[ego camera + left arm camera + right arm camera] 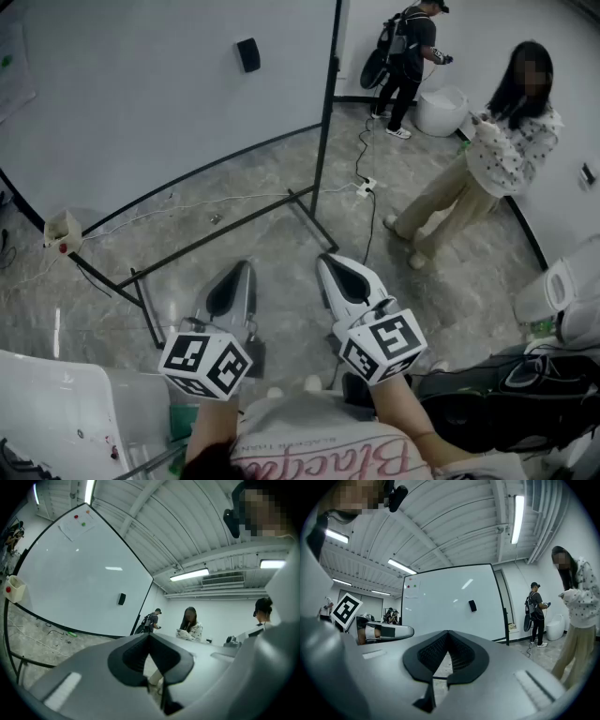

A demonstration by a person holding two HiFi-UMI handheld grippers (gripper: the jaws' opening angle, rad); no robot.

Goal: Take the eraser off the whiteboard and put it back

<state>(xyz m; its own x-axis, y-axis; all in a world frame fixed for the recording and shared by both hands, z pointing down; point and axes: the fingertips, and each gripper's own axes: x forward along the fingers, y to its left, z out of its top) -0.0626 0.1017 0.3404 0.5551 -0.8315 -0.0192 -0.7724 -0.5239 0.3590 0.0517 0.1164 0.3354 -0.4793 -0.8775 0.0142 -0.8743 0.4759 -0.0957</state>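
Note:
The black eraser (248, 54) sticks high on the whiteboard (141, 103), well ahead of both grippers. The left gripper view has the eraser (121, 599) small on the board (70, 583), and the right gripper view has the eraser (472, 605) near the board's (445, 602) right side. My left gripper (242, 268) and right gripper (330, 262) are held side by side over the floor, pointing level toward the board. In its own view the left gripper (149, 634) is shut with nothing in it, and so is the right gripper (448, 632).
The board's black stand frame (225, 234) lies across the floor ahead. A cable runs to a power strip (366, 186). A person in a light spotted top (497, 159) stands at the right, another with a backpack (408, 56) farther back. Dark bags (506, 394) lie at the lower right.

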